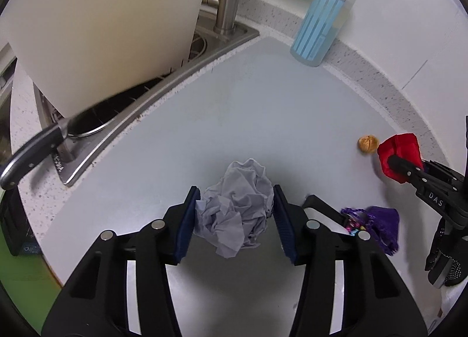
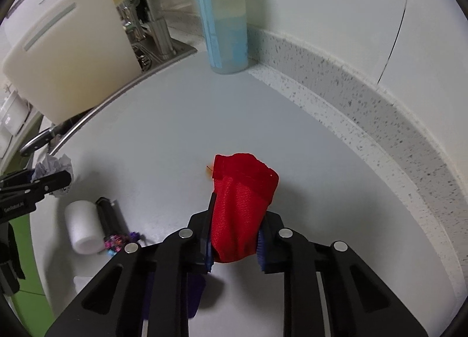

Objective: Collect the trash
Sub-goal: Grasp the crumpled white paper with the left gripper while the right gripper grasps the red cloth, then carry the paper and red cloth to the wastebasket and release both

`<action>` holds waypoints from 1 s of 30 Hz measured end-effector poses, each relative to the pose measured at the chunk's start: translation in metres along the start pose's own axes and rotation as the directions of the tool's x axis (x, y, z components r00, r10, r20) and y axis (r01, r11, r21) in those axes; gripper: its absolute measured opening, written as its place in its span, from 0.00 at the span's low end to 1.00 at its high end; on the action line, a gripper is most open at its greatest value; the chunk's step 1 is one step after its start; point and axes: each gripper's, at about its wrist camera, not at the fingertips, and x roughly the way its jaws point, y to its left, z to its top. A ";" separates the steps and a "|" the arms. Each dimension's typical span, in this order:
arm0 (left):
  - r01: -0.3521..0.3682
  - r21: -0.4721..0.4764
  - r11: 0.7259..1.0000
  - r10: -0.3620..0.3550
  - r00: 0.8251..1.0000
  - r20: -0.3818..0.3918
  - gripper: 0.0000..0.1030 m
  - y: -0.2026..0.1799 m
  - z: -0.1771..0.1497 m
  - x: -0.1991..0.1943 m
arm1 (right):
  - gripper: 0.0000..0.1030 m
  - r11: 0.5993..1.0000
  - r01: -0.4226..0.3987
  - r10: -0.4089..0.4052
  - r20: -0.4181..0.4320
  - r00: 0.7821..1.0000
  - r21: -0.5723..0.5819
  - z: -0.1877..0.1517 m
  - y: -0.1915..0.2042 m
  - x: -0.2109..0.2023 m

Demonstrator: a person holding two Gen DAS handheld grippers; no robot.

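Note:
My left gripper [image 1: 235, 205] is shut on a crumpled grey paper wad [image 1: 234, 205] held over the grey counter [image 1: 248, 108]; the wad also shows in the right wrist view [image 2: 54, 166]. My right gripper [image 2: 234, 220] is shut on a red mesh bag [image 2: 241, 205], seen from the left wrist view [image 1: 400, 158] at the right. A brown walnut [image 1: 367, 144] lies on the counter just left of the red bag. A purple wrapper [image 1: 377, 227] lies near the front right.
A steel sink [image 1: 163, 85] with a faucet [image 1: 226, 6] is at the left, with a white cutting board [image 1: 111, 29] and a black-handled knife [image 1: 32, 158] in it. A blue-labelled bottle [image 1: 324, 15] stands by the back wall. A white roll [image 2: 83, 227] lies near the wrapper.

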 end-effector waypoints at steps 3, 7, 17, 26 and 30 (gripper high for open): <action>0.008 0.010 1.000 -0.009 1.000 0.025 0.48 0.000 -0.002 -0.016 | 0.19 1.000 -0.011 0.012 0.029 1.000 -0.008 -0.002 0.005 -0.019; 0.015 0.032 0.999 -0.017 0.998 0.063 0.48 0.001 -0.009 -0.044 | 0.18 0.999 -0.031 0.034 0.070 0.997 -0.034 -0.005 0.019 -0.048; -0.002 0.049 0.999 -0.005 0.989 0.148 0.48 0.024 -0.052 -0.123 | 0.18 0.985 -0.100 0.117 0.121 0.986 -0.138 -0.031 0.084 -0.112; -0.073 -0.019 0.997 0.075 0.979 0.187 0.48 0.078 -0.121 -0.190 | 0.18 0.939 -0.214 0.251 0.109 0.962 -0.270 -0.062 0.187 -0.143; -0.108 -0.073 0.991 0.120 0.975 0.189 0.48 0.106 -0.151 -0.211 | 0.18 0.903 -0.266 0.308 0.076 0.948 -0.337 -0.077 0.236 -0.146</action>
